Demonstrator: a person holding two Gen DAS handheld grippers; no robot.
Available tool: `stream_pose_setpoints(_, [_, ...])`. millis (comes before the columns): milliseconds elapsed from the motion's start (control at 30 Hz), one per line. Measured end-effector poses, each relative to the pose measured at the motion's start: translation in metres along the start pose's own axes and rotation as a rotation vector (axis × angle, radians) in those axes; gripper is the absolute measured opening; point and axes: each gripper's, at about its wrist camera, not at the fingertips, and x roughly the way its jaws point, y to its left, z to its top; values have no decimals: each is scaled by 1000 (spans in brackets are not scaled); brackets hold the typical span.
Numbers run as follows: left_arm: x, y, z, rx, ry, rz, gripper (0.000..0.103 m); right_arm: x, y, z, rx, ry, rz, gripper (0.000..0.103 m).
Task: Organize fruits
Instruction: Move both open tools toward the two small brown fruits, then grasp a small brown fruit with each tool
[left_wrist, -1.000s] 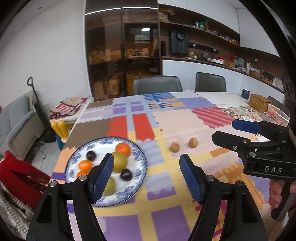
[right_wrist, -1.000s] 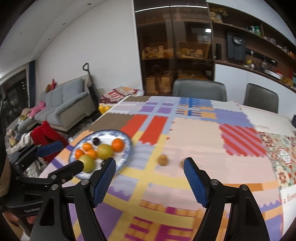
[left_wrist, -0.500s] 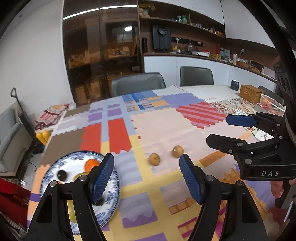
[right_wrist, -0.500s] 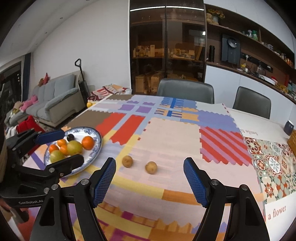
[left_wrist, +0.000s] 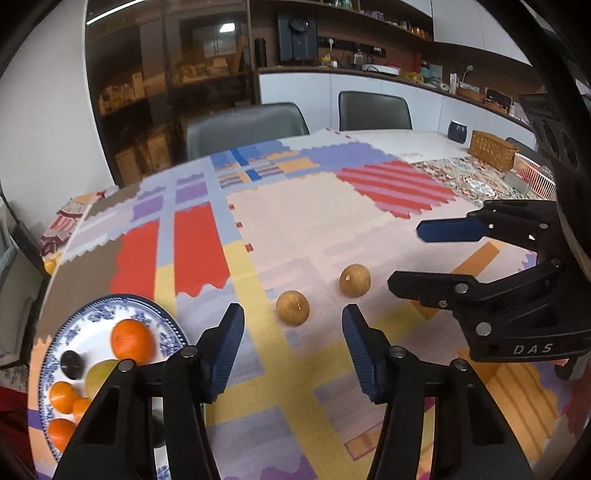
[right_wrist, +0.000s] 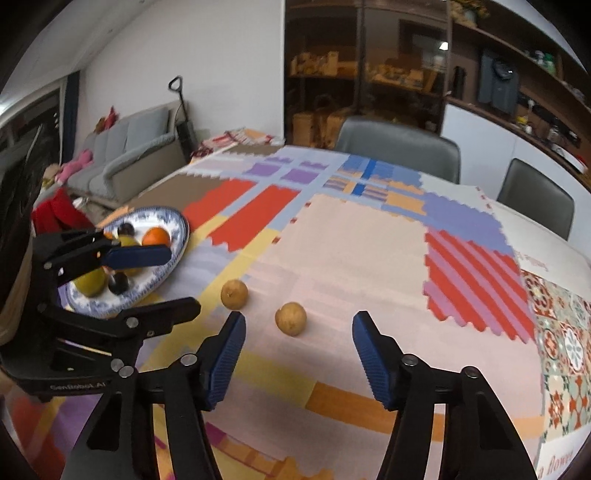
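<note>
1. A patchwork tablecloth (left_wrist: 303, 221) of flat, matte colour blocks with saw-toothed edges covers the table; red, lilac, yellow and pale pink panels dominate.
2. A round glazed plate (left_wrist: 92, 314) with a blue floral rim sits on the cloth at the left. It carries a smooth orange (left_wrist: 132, 340), smaller orange fruits, yellow-green fruits and dark glossy plums.
3. The left gripper (left_wrist: 292, 345) is black plastic with ribbed blue pads, its fingers spread wide and holding nothing. The right gripper (right_wrist: 298, 349) is built the same way, fingers likewise spread and empty.
4. Two small round brown fruits with dull, rough skin lie on the pink panel, near each other but apart, well clear of the plate.
5. The nearer brown fruit (left_wrist: 292, 307) lies just ahead of the left fingertips, roughly centred in the gap. The other brown fruit (right_wrist: 290, 318) lies just ahead of the right gripper, closer to its left finger.
6. Compared with half a second ago, both grippers have closed in on the brown fruits, which now appear larger and lower between the fingers; the plate has slid further left in both views.
</note>
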Motion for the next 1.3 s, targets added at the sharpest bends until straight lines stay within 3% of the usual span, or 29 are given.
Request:
stream_pose_setpoints(200, [23,5,-1,-11,45,-32,48,26,-2,-2,-20,52,45,50])
stream_pose_setpoints(733, [58,16,5,-71,110,-85,33,64,-10,-2,9,115,103,40])
stream_pose_setpoints(933, [58,16,5,-88,114,-99,26,70,-8,-3,22,121,123,28])
stream_pose_setpoints(1300, [28,15,7,-120,73,-76,26,49,-5,-2,70,77,120,28])
